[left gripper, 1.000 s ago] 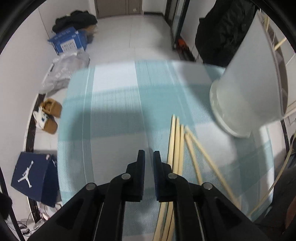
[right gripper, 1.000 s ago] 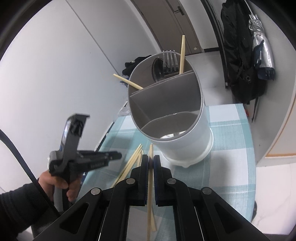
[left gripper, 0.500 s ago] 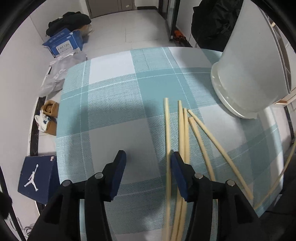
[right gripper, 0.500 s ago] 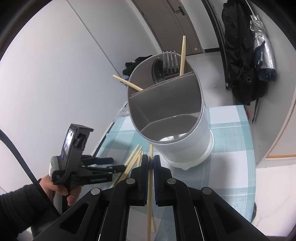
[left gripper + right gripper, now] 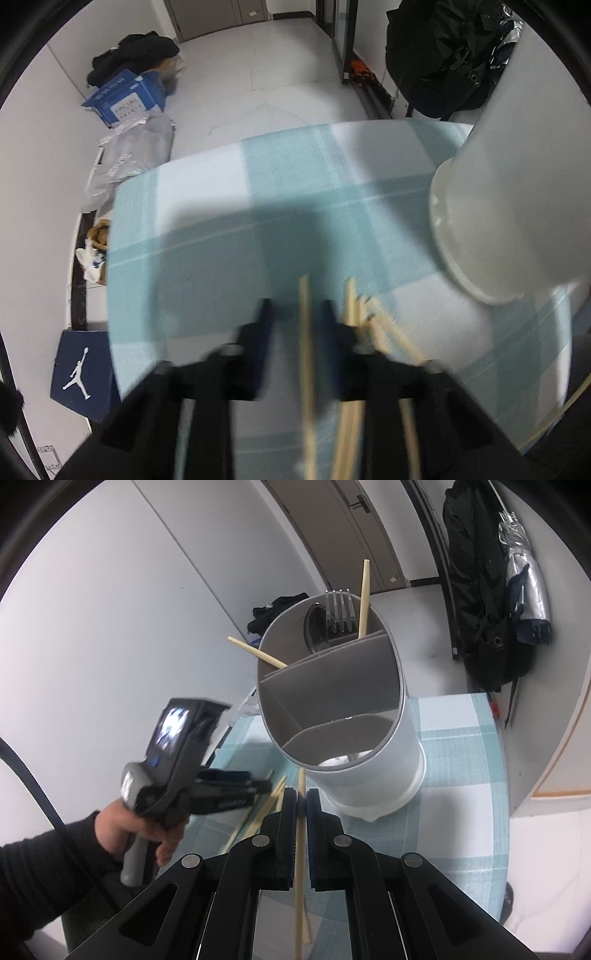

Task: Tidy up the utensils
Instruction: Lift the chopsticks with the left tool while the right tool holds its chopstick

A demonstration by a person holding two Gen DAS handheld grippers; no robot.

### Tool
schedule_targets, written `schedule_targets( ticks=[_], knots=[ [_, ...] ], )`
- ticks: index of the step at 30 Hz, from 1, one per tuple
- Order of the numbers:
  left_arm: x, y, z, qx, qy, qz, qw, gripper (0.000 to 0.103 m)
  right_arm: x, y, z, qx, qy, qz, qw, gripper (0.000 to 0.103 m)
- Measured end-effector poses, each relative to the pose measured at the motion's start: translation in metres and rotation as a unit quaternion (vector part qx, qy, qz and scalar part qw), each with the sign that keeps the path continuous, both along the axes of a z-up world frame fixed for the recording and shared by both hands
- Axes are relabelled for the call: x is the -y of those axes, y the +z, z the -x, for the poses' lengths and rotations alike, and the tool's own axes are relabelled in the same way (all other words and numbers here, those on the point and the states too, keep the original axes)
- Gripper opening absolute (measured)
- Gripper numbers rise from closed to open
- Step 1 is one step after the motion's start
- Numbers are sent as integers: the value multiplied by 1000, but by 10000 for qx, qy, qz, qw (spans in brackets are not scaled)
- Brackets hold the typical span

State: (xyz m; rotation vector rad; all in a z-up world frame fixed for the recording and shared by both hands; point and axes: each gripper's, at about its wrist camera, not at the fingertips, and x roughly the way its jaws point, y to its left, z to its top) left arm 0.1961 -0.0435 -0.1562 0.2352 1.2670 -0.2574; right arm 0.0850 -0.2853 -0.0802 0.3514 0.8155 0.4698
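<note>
Several loose wooden chopsticks lie on the checked teal tablecloth. My left gripper is open and blurred, low over the cloth, with one chopstick between its fingers. My right gripper is shut on a chopstick and holds it in front of the white divided utensil holder. The holder has a fork, a dark spoon and two chopsticks in its far compartment. The left gripper also shows in the right wrist view.
The holder stands at the table's right side, close to the loose chopsticks. Off the table lie a blue box, plastic bags, shoes and a Jordan box. A black backpack hangs at the right wall.
My left gripper opened, then dropped low and moved forward so one chopstick lies between its fingers. My right gripper has stayed shut on its chopstick, nearly still.
</note>
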Motion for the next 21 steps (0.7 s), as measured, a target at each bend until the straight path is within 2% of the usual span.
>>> schedule_targets(
  ticks=[1,4,6,9,15,17,21],
  knots=[
    [4,0,-2,-6,-15,-55,10000,3,0,0,0,1,-2,-3,10000,4],
    [9,1,-4,33,27,-162,9999,1,2,0,-2,-15,-7,-23,10000,4],
    [4,5,-6,52,181,17,9998,1,4,0,-3,-14,-27,-43,10000,4],
    [-13,26,-4,388,557,332,9971,0,4,2,-3,15,-33,-64,10000,4],
    [-44,84,34,1257,1022,943,9823,0,-4,12,8,368,-49,81,9993,4],
    [-54,105,56,1568,1110,1186,9742,0,-7,16,13,458,-71,161,9988,4],
    [-61,127,88,1857,1188,1478,9641,0,-12,21,23,635,-157,296,9974,4]
  ],
)
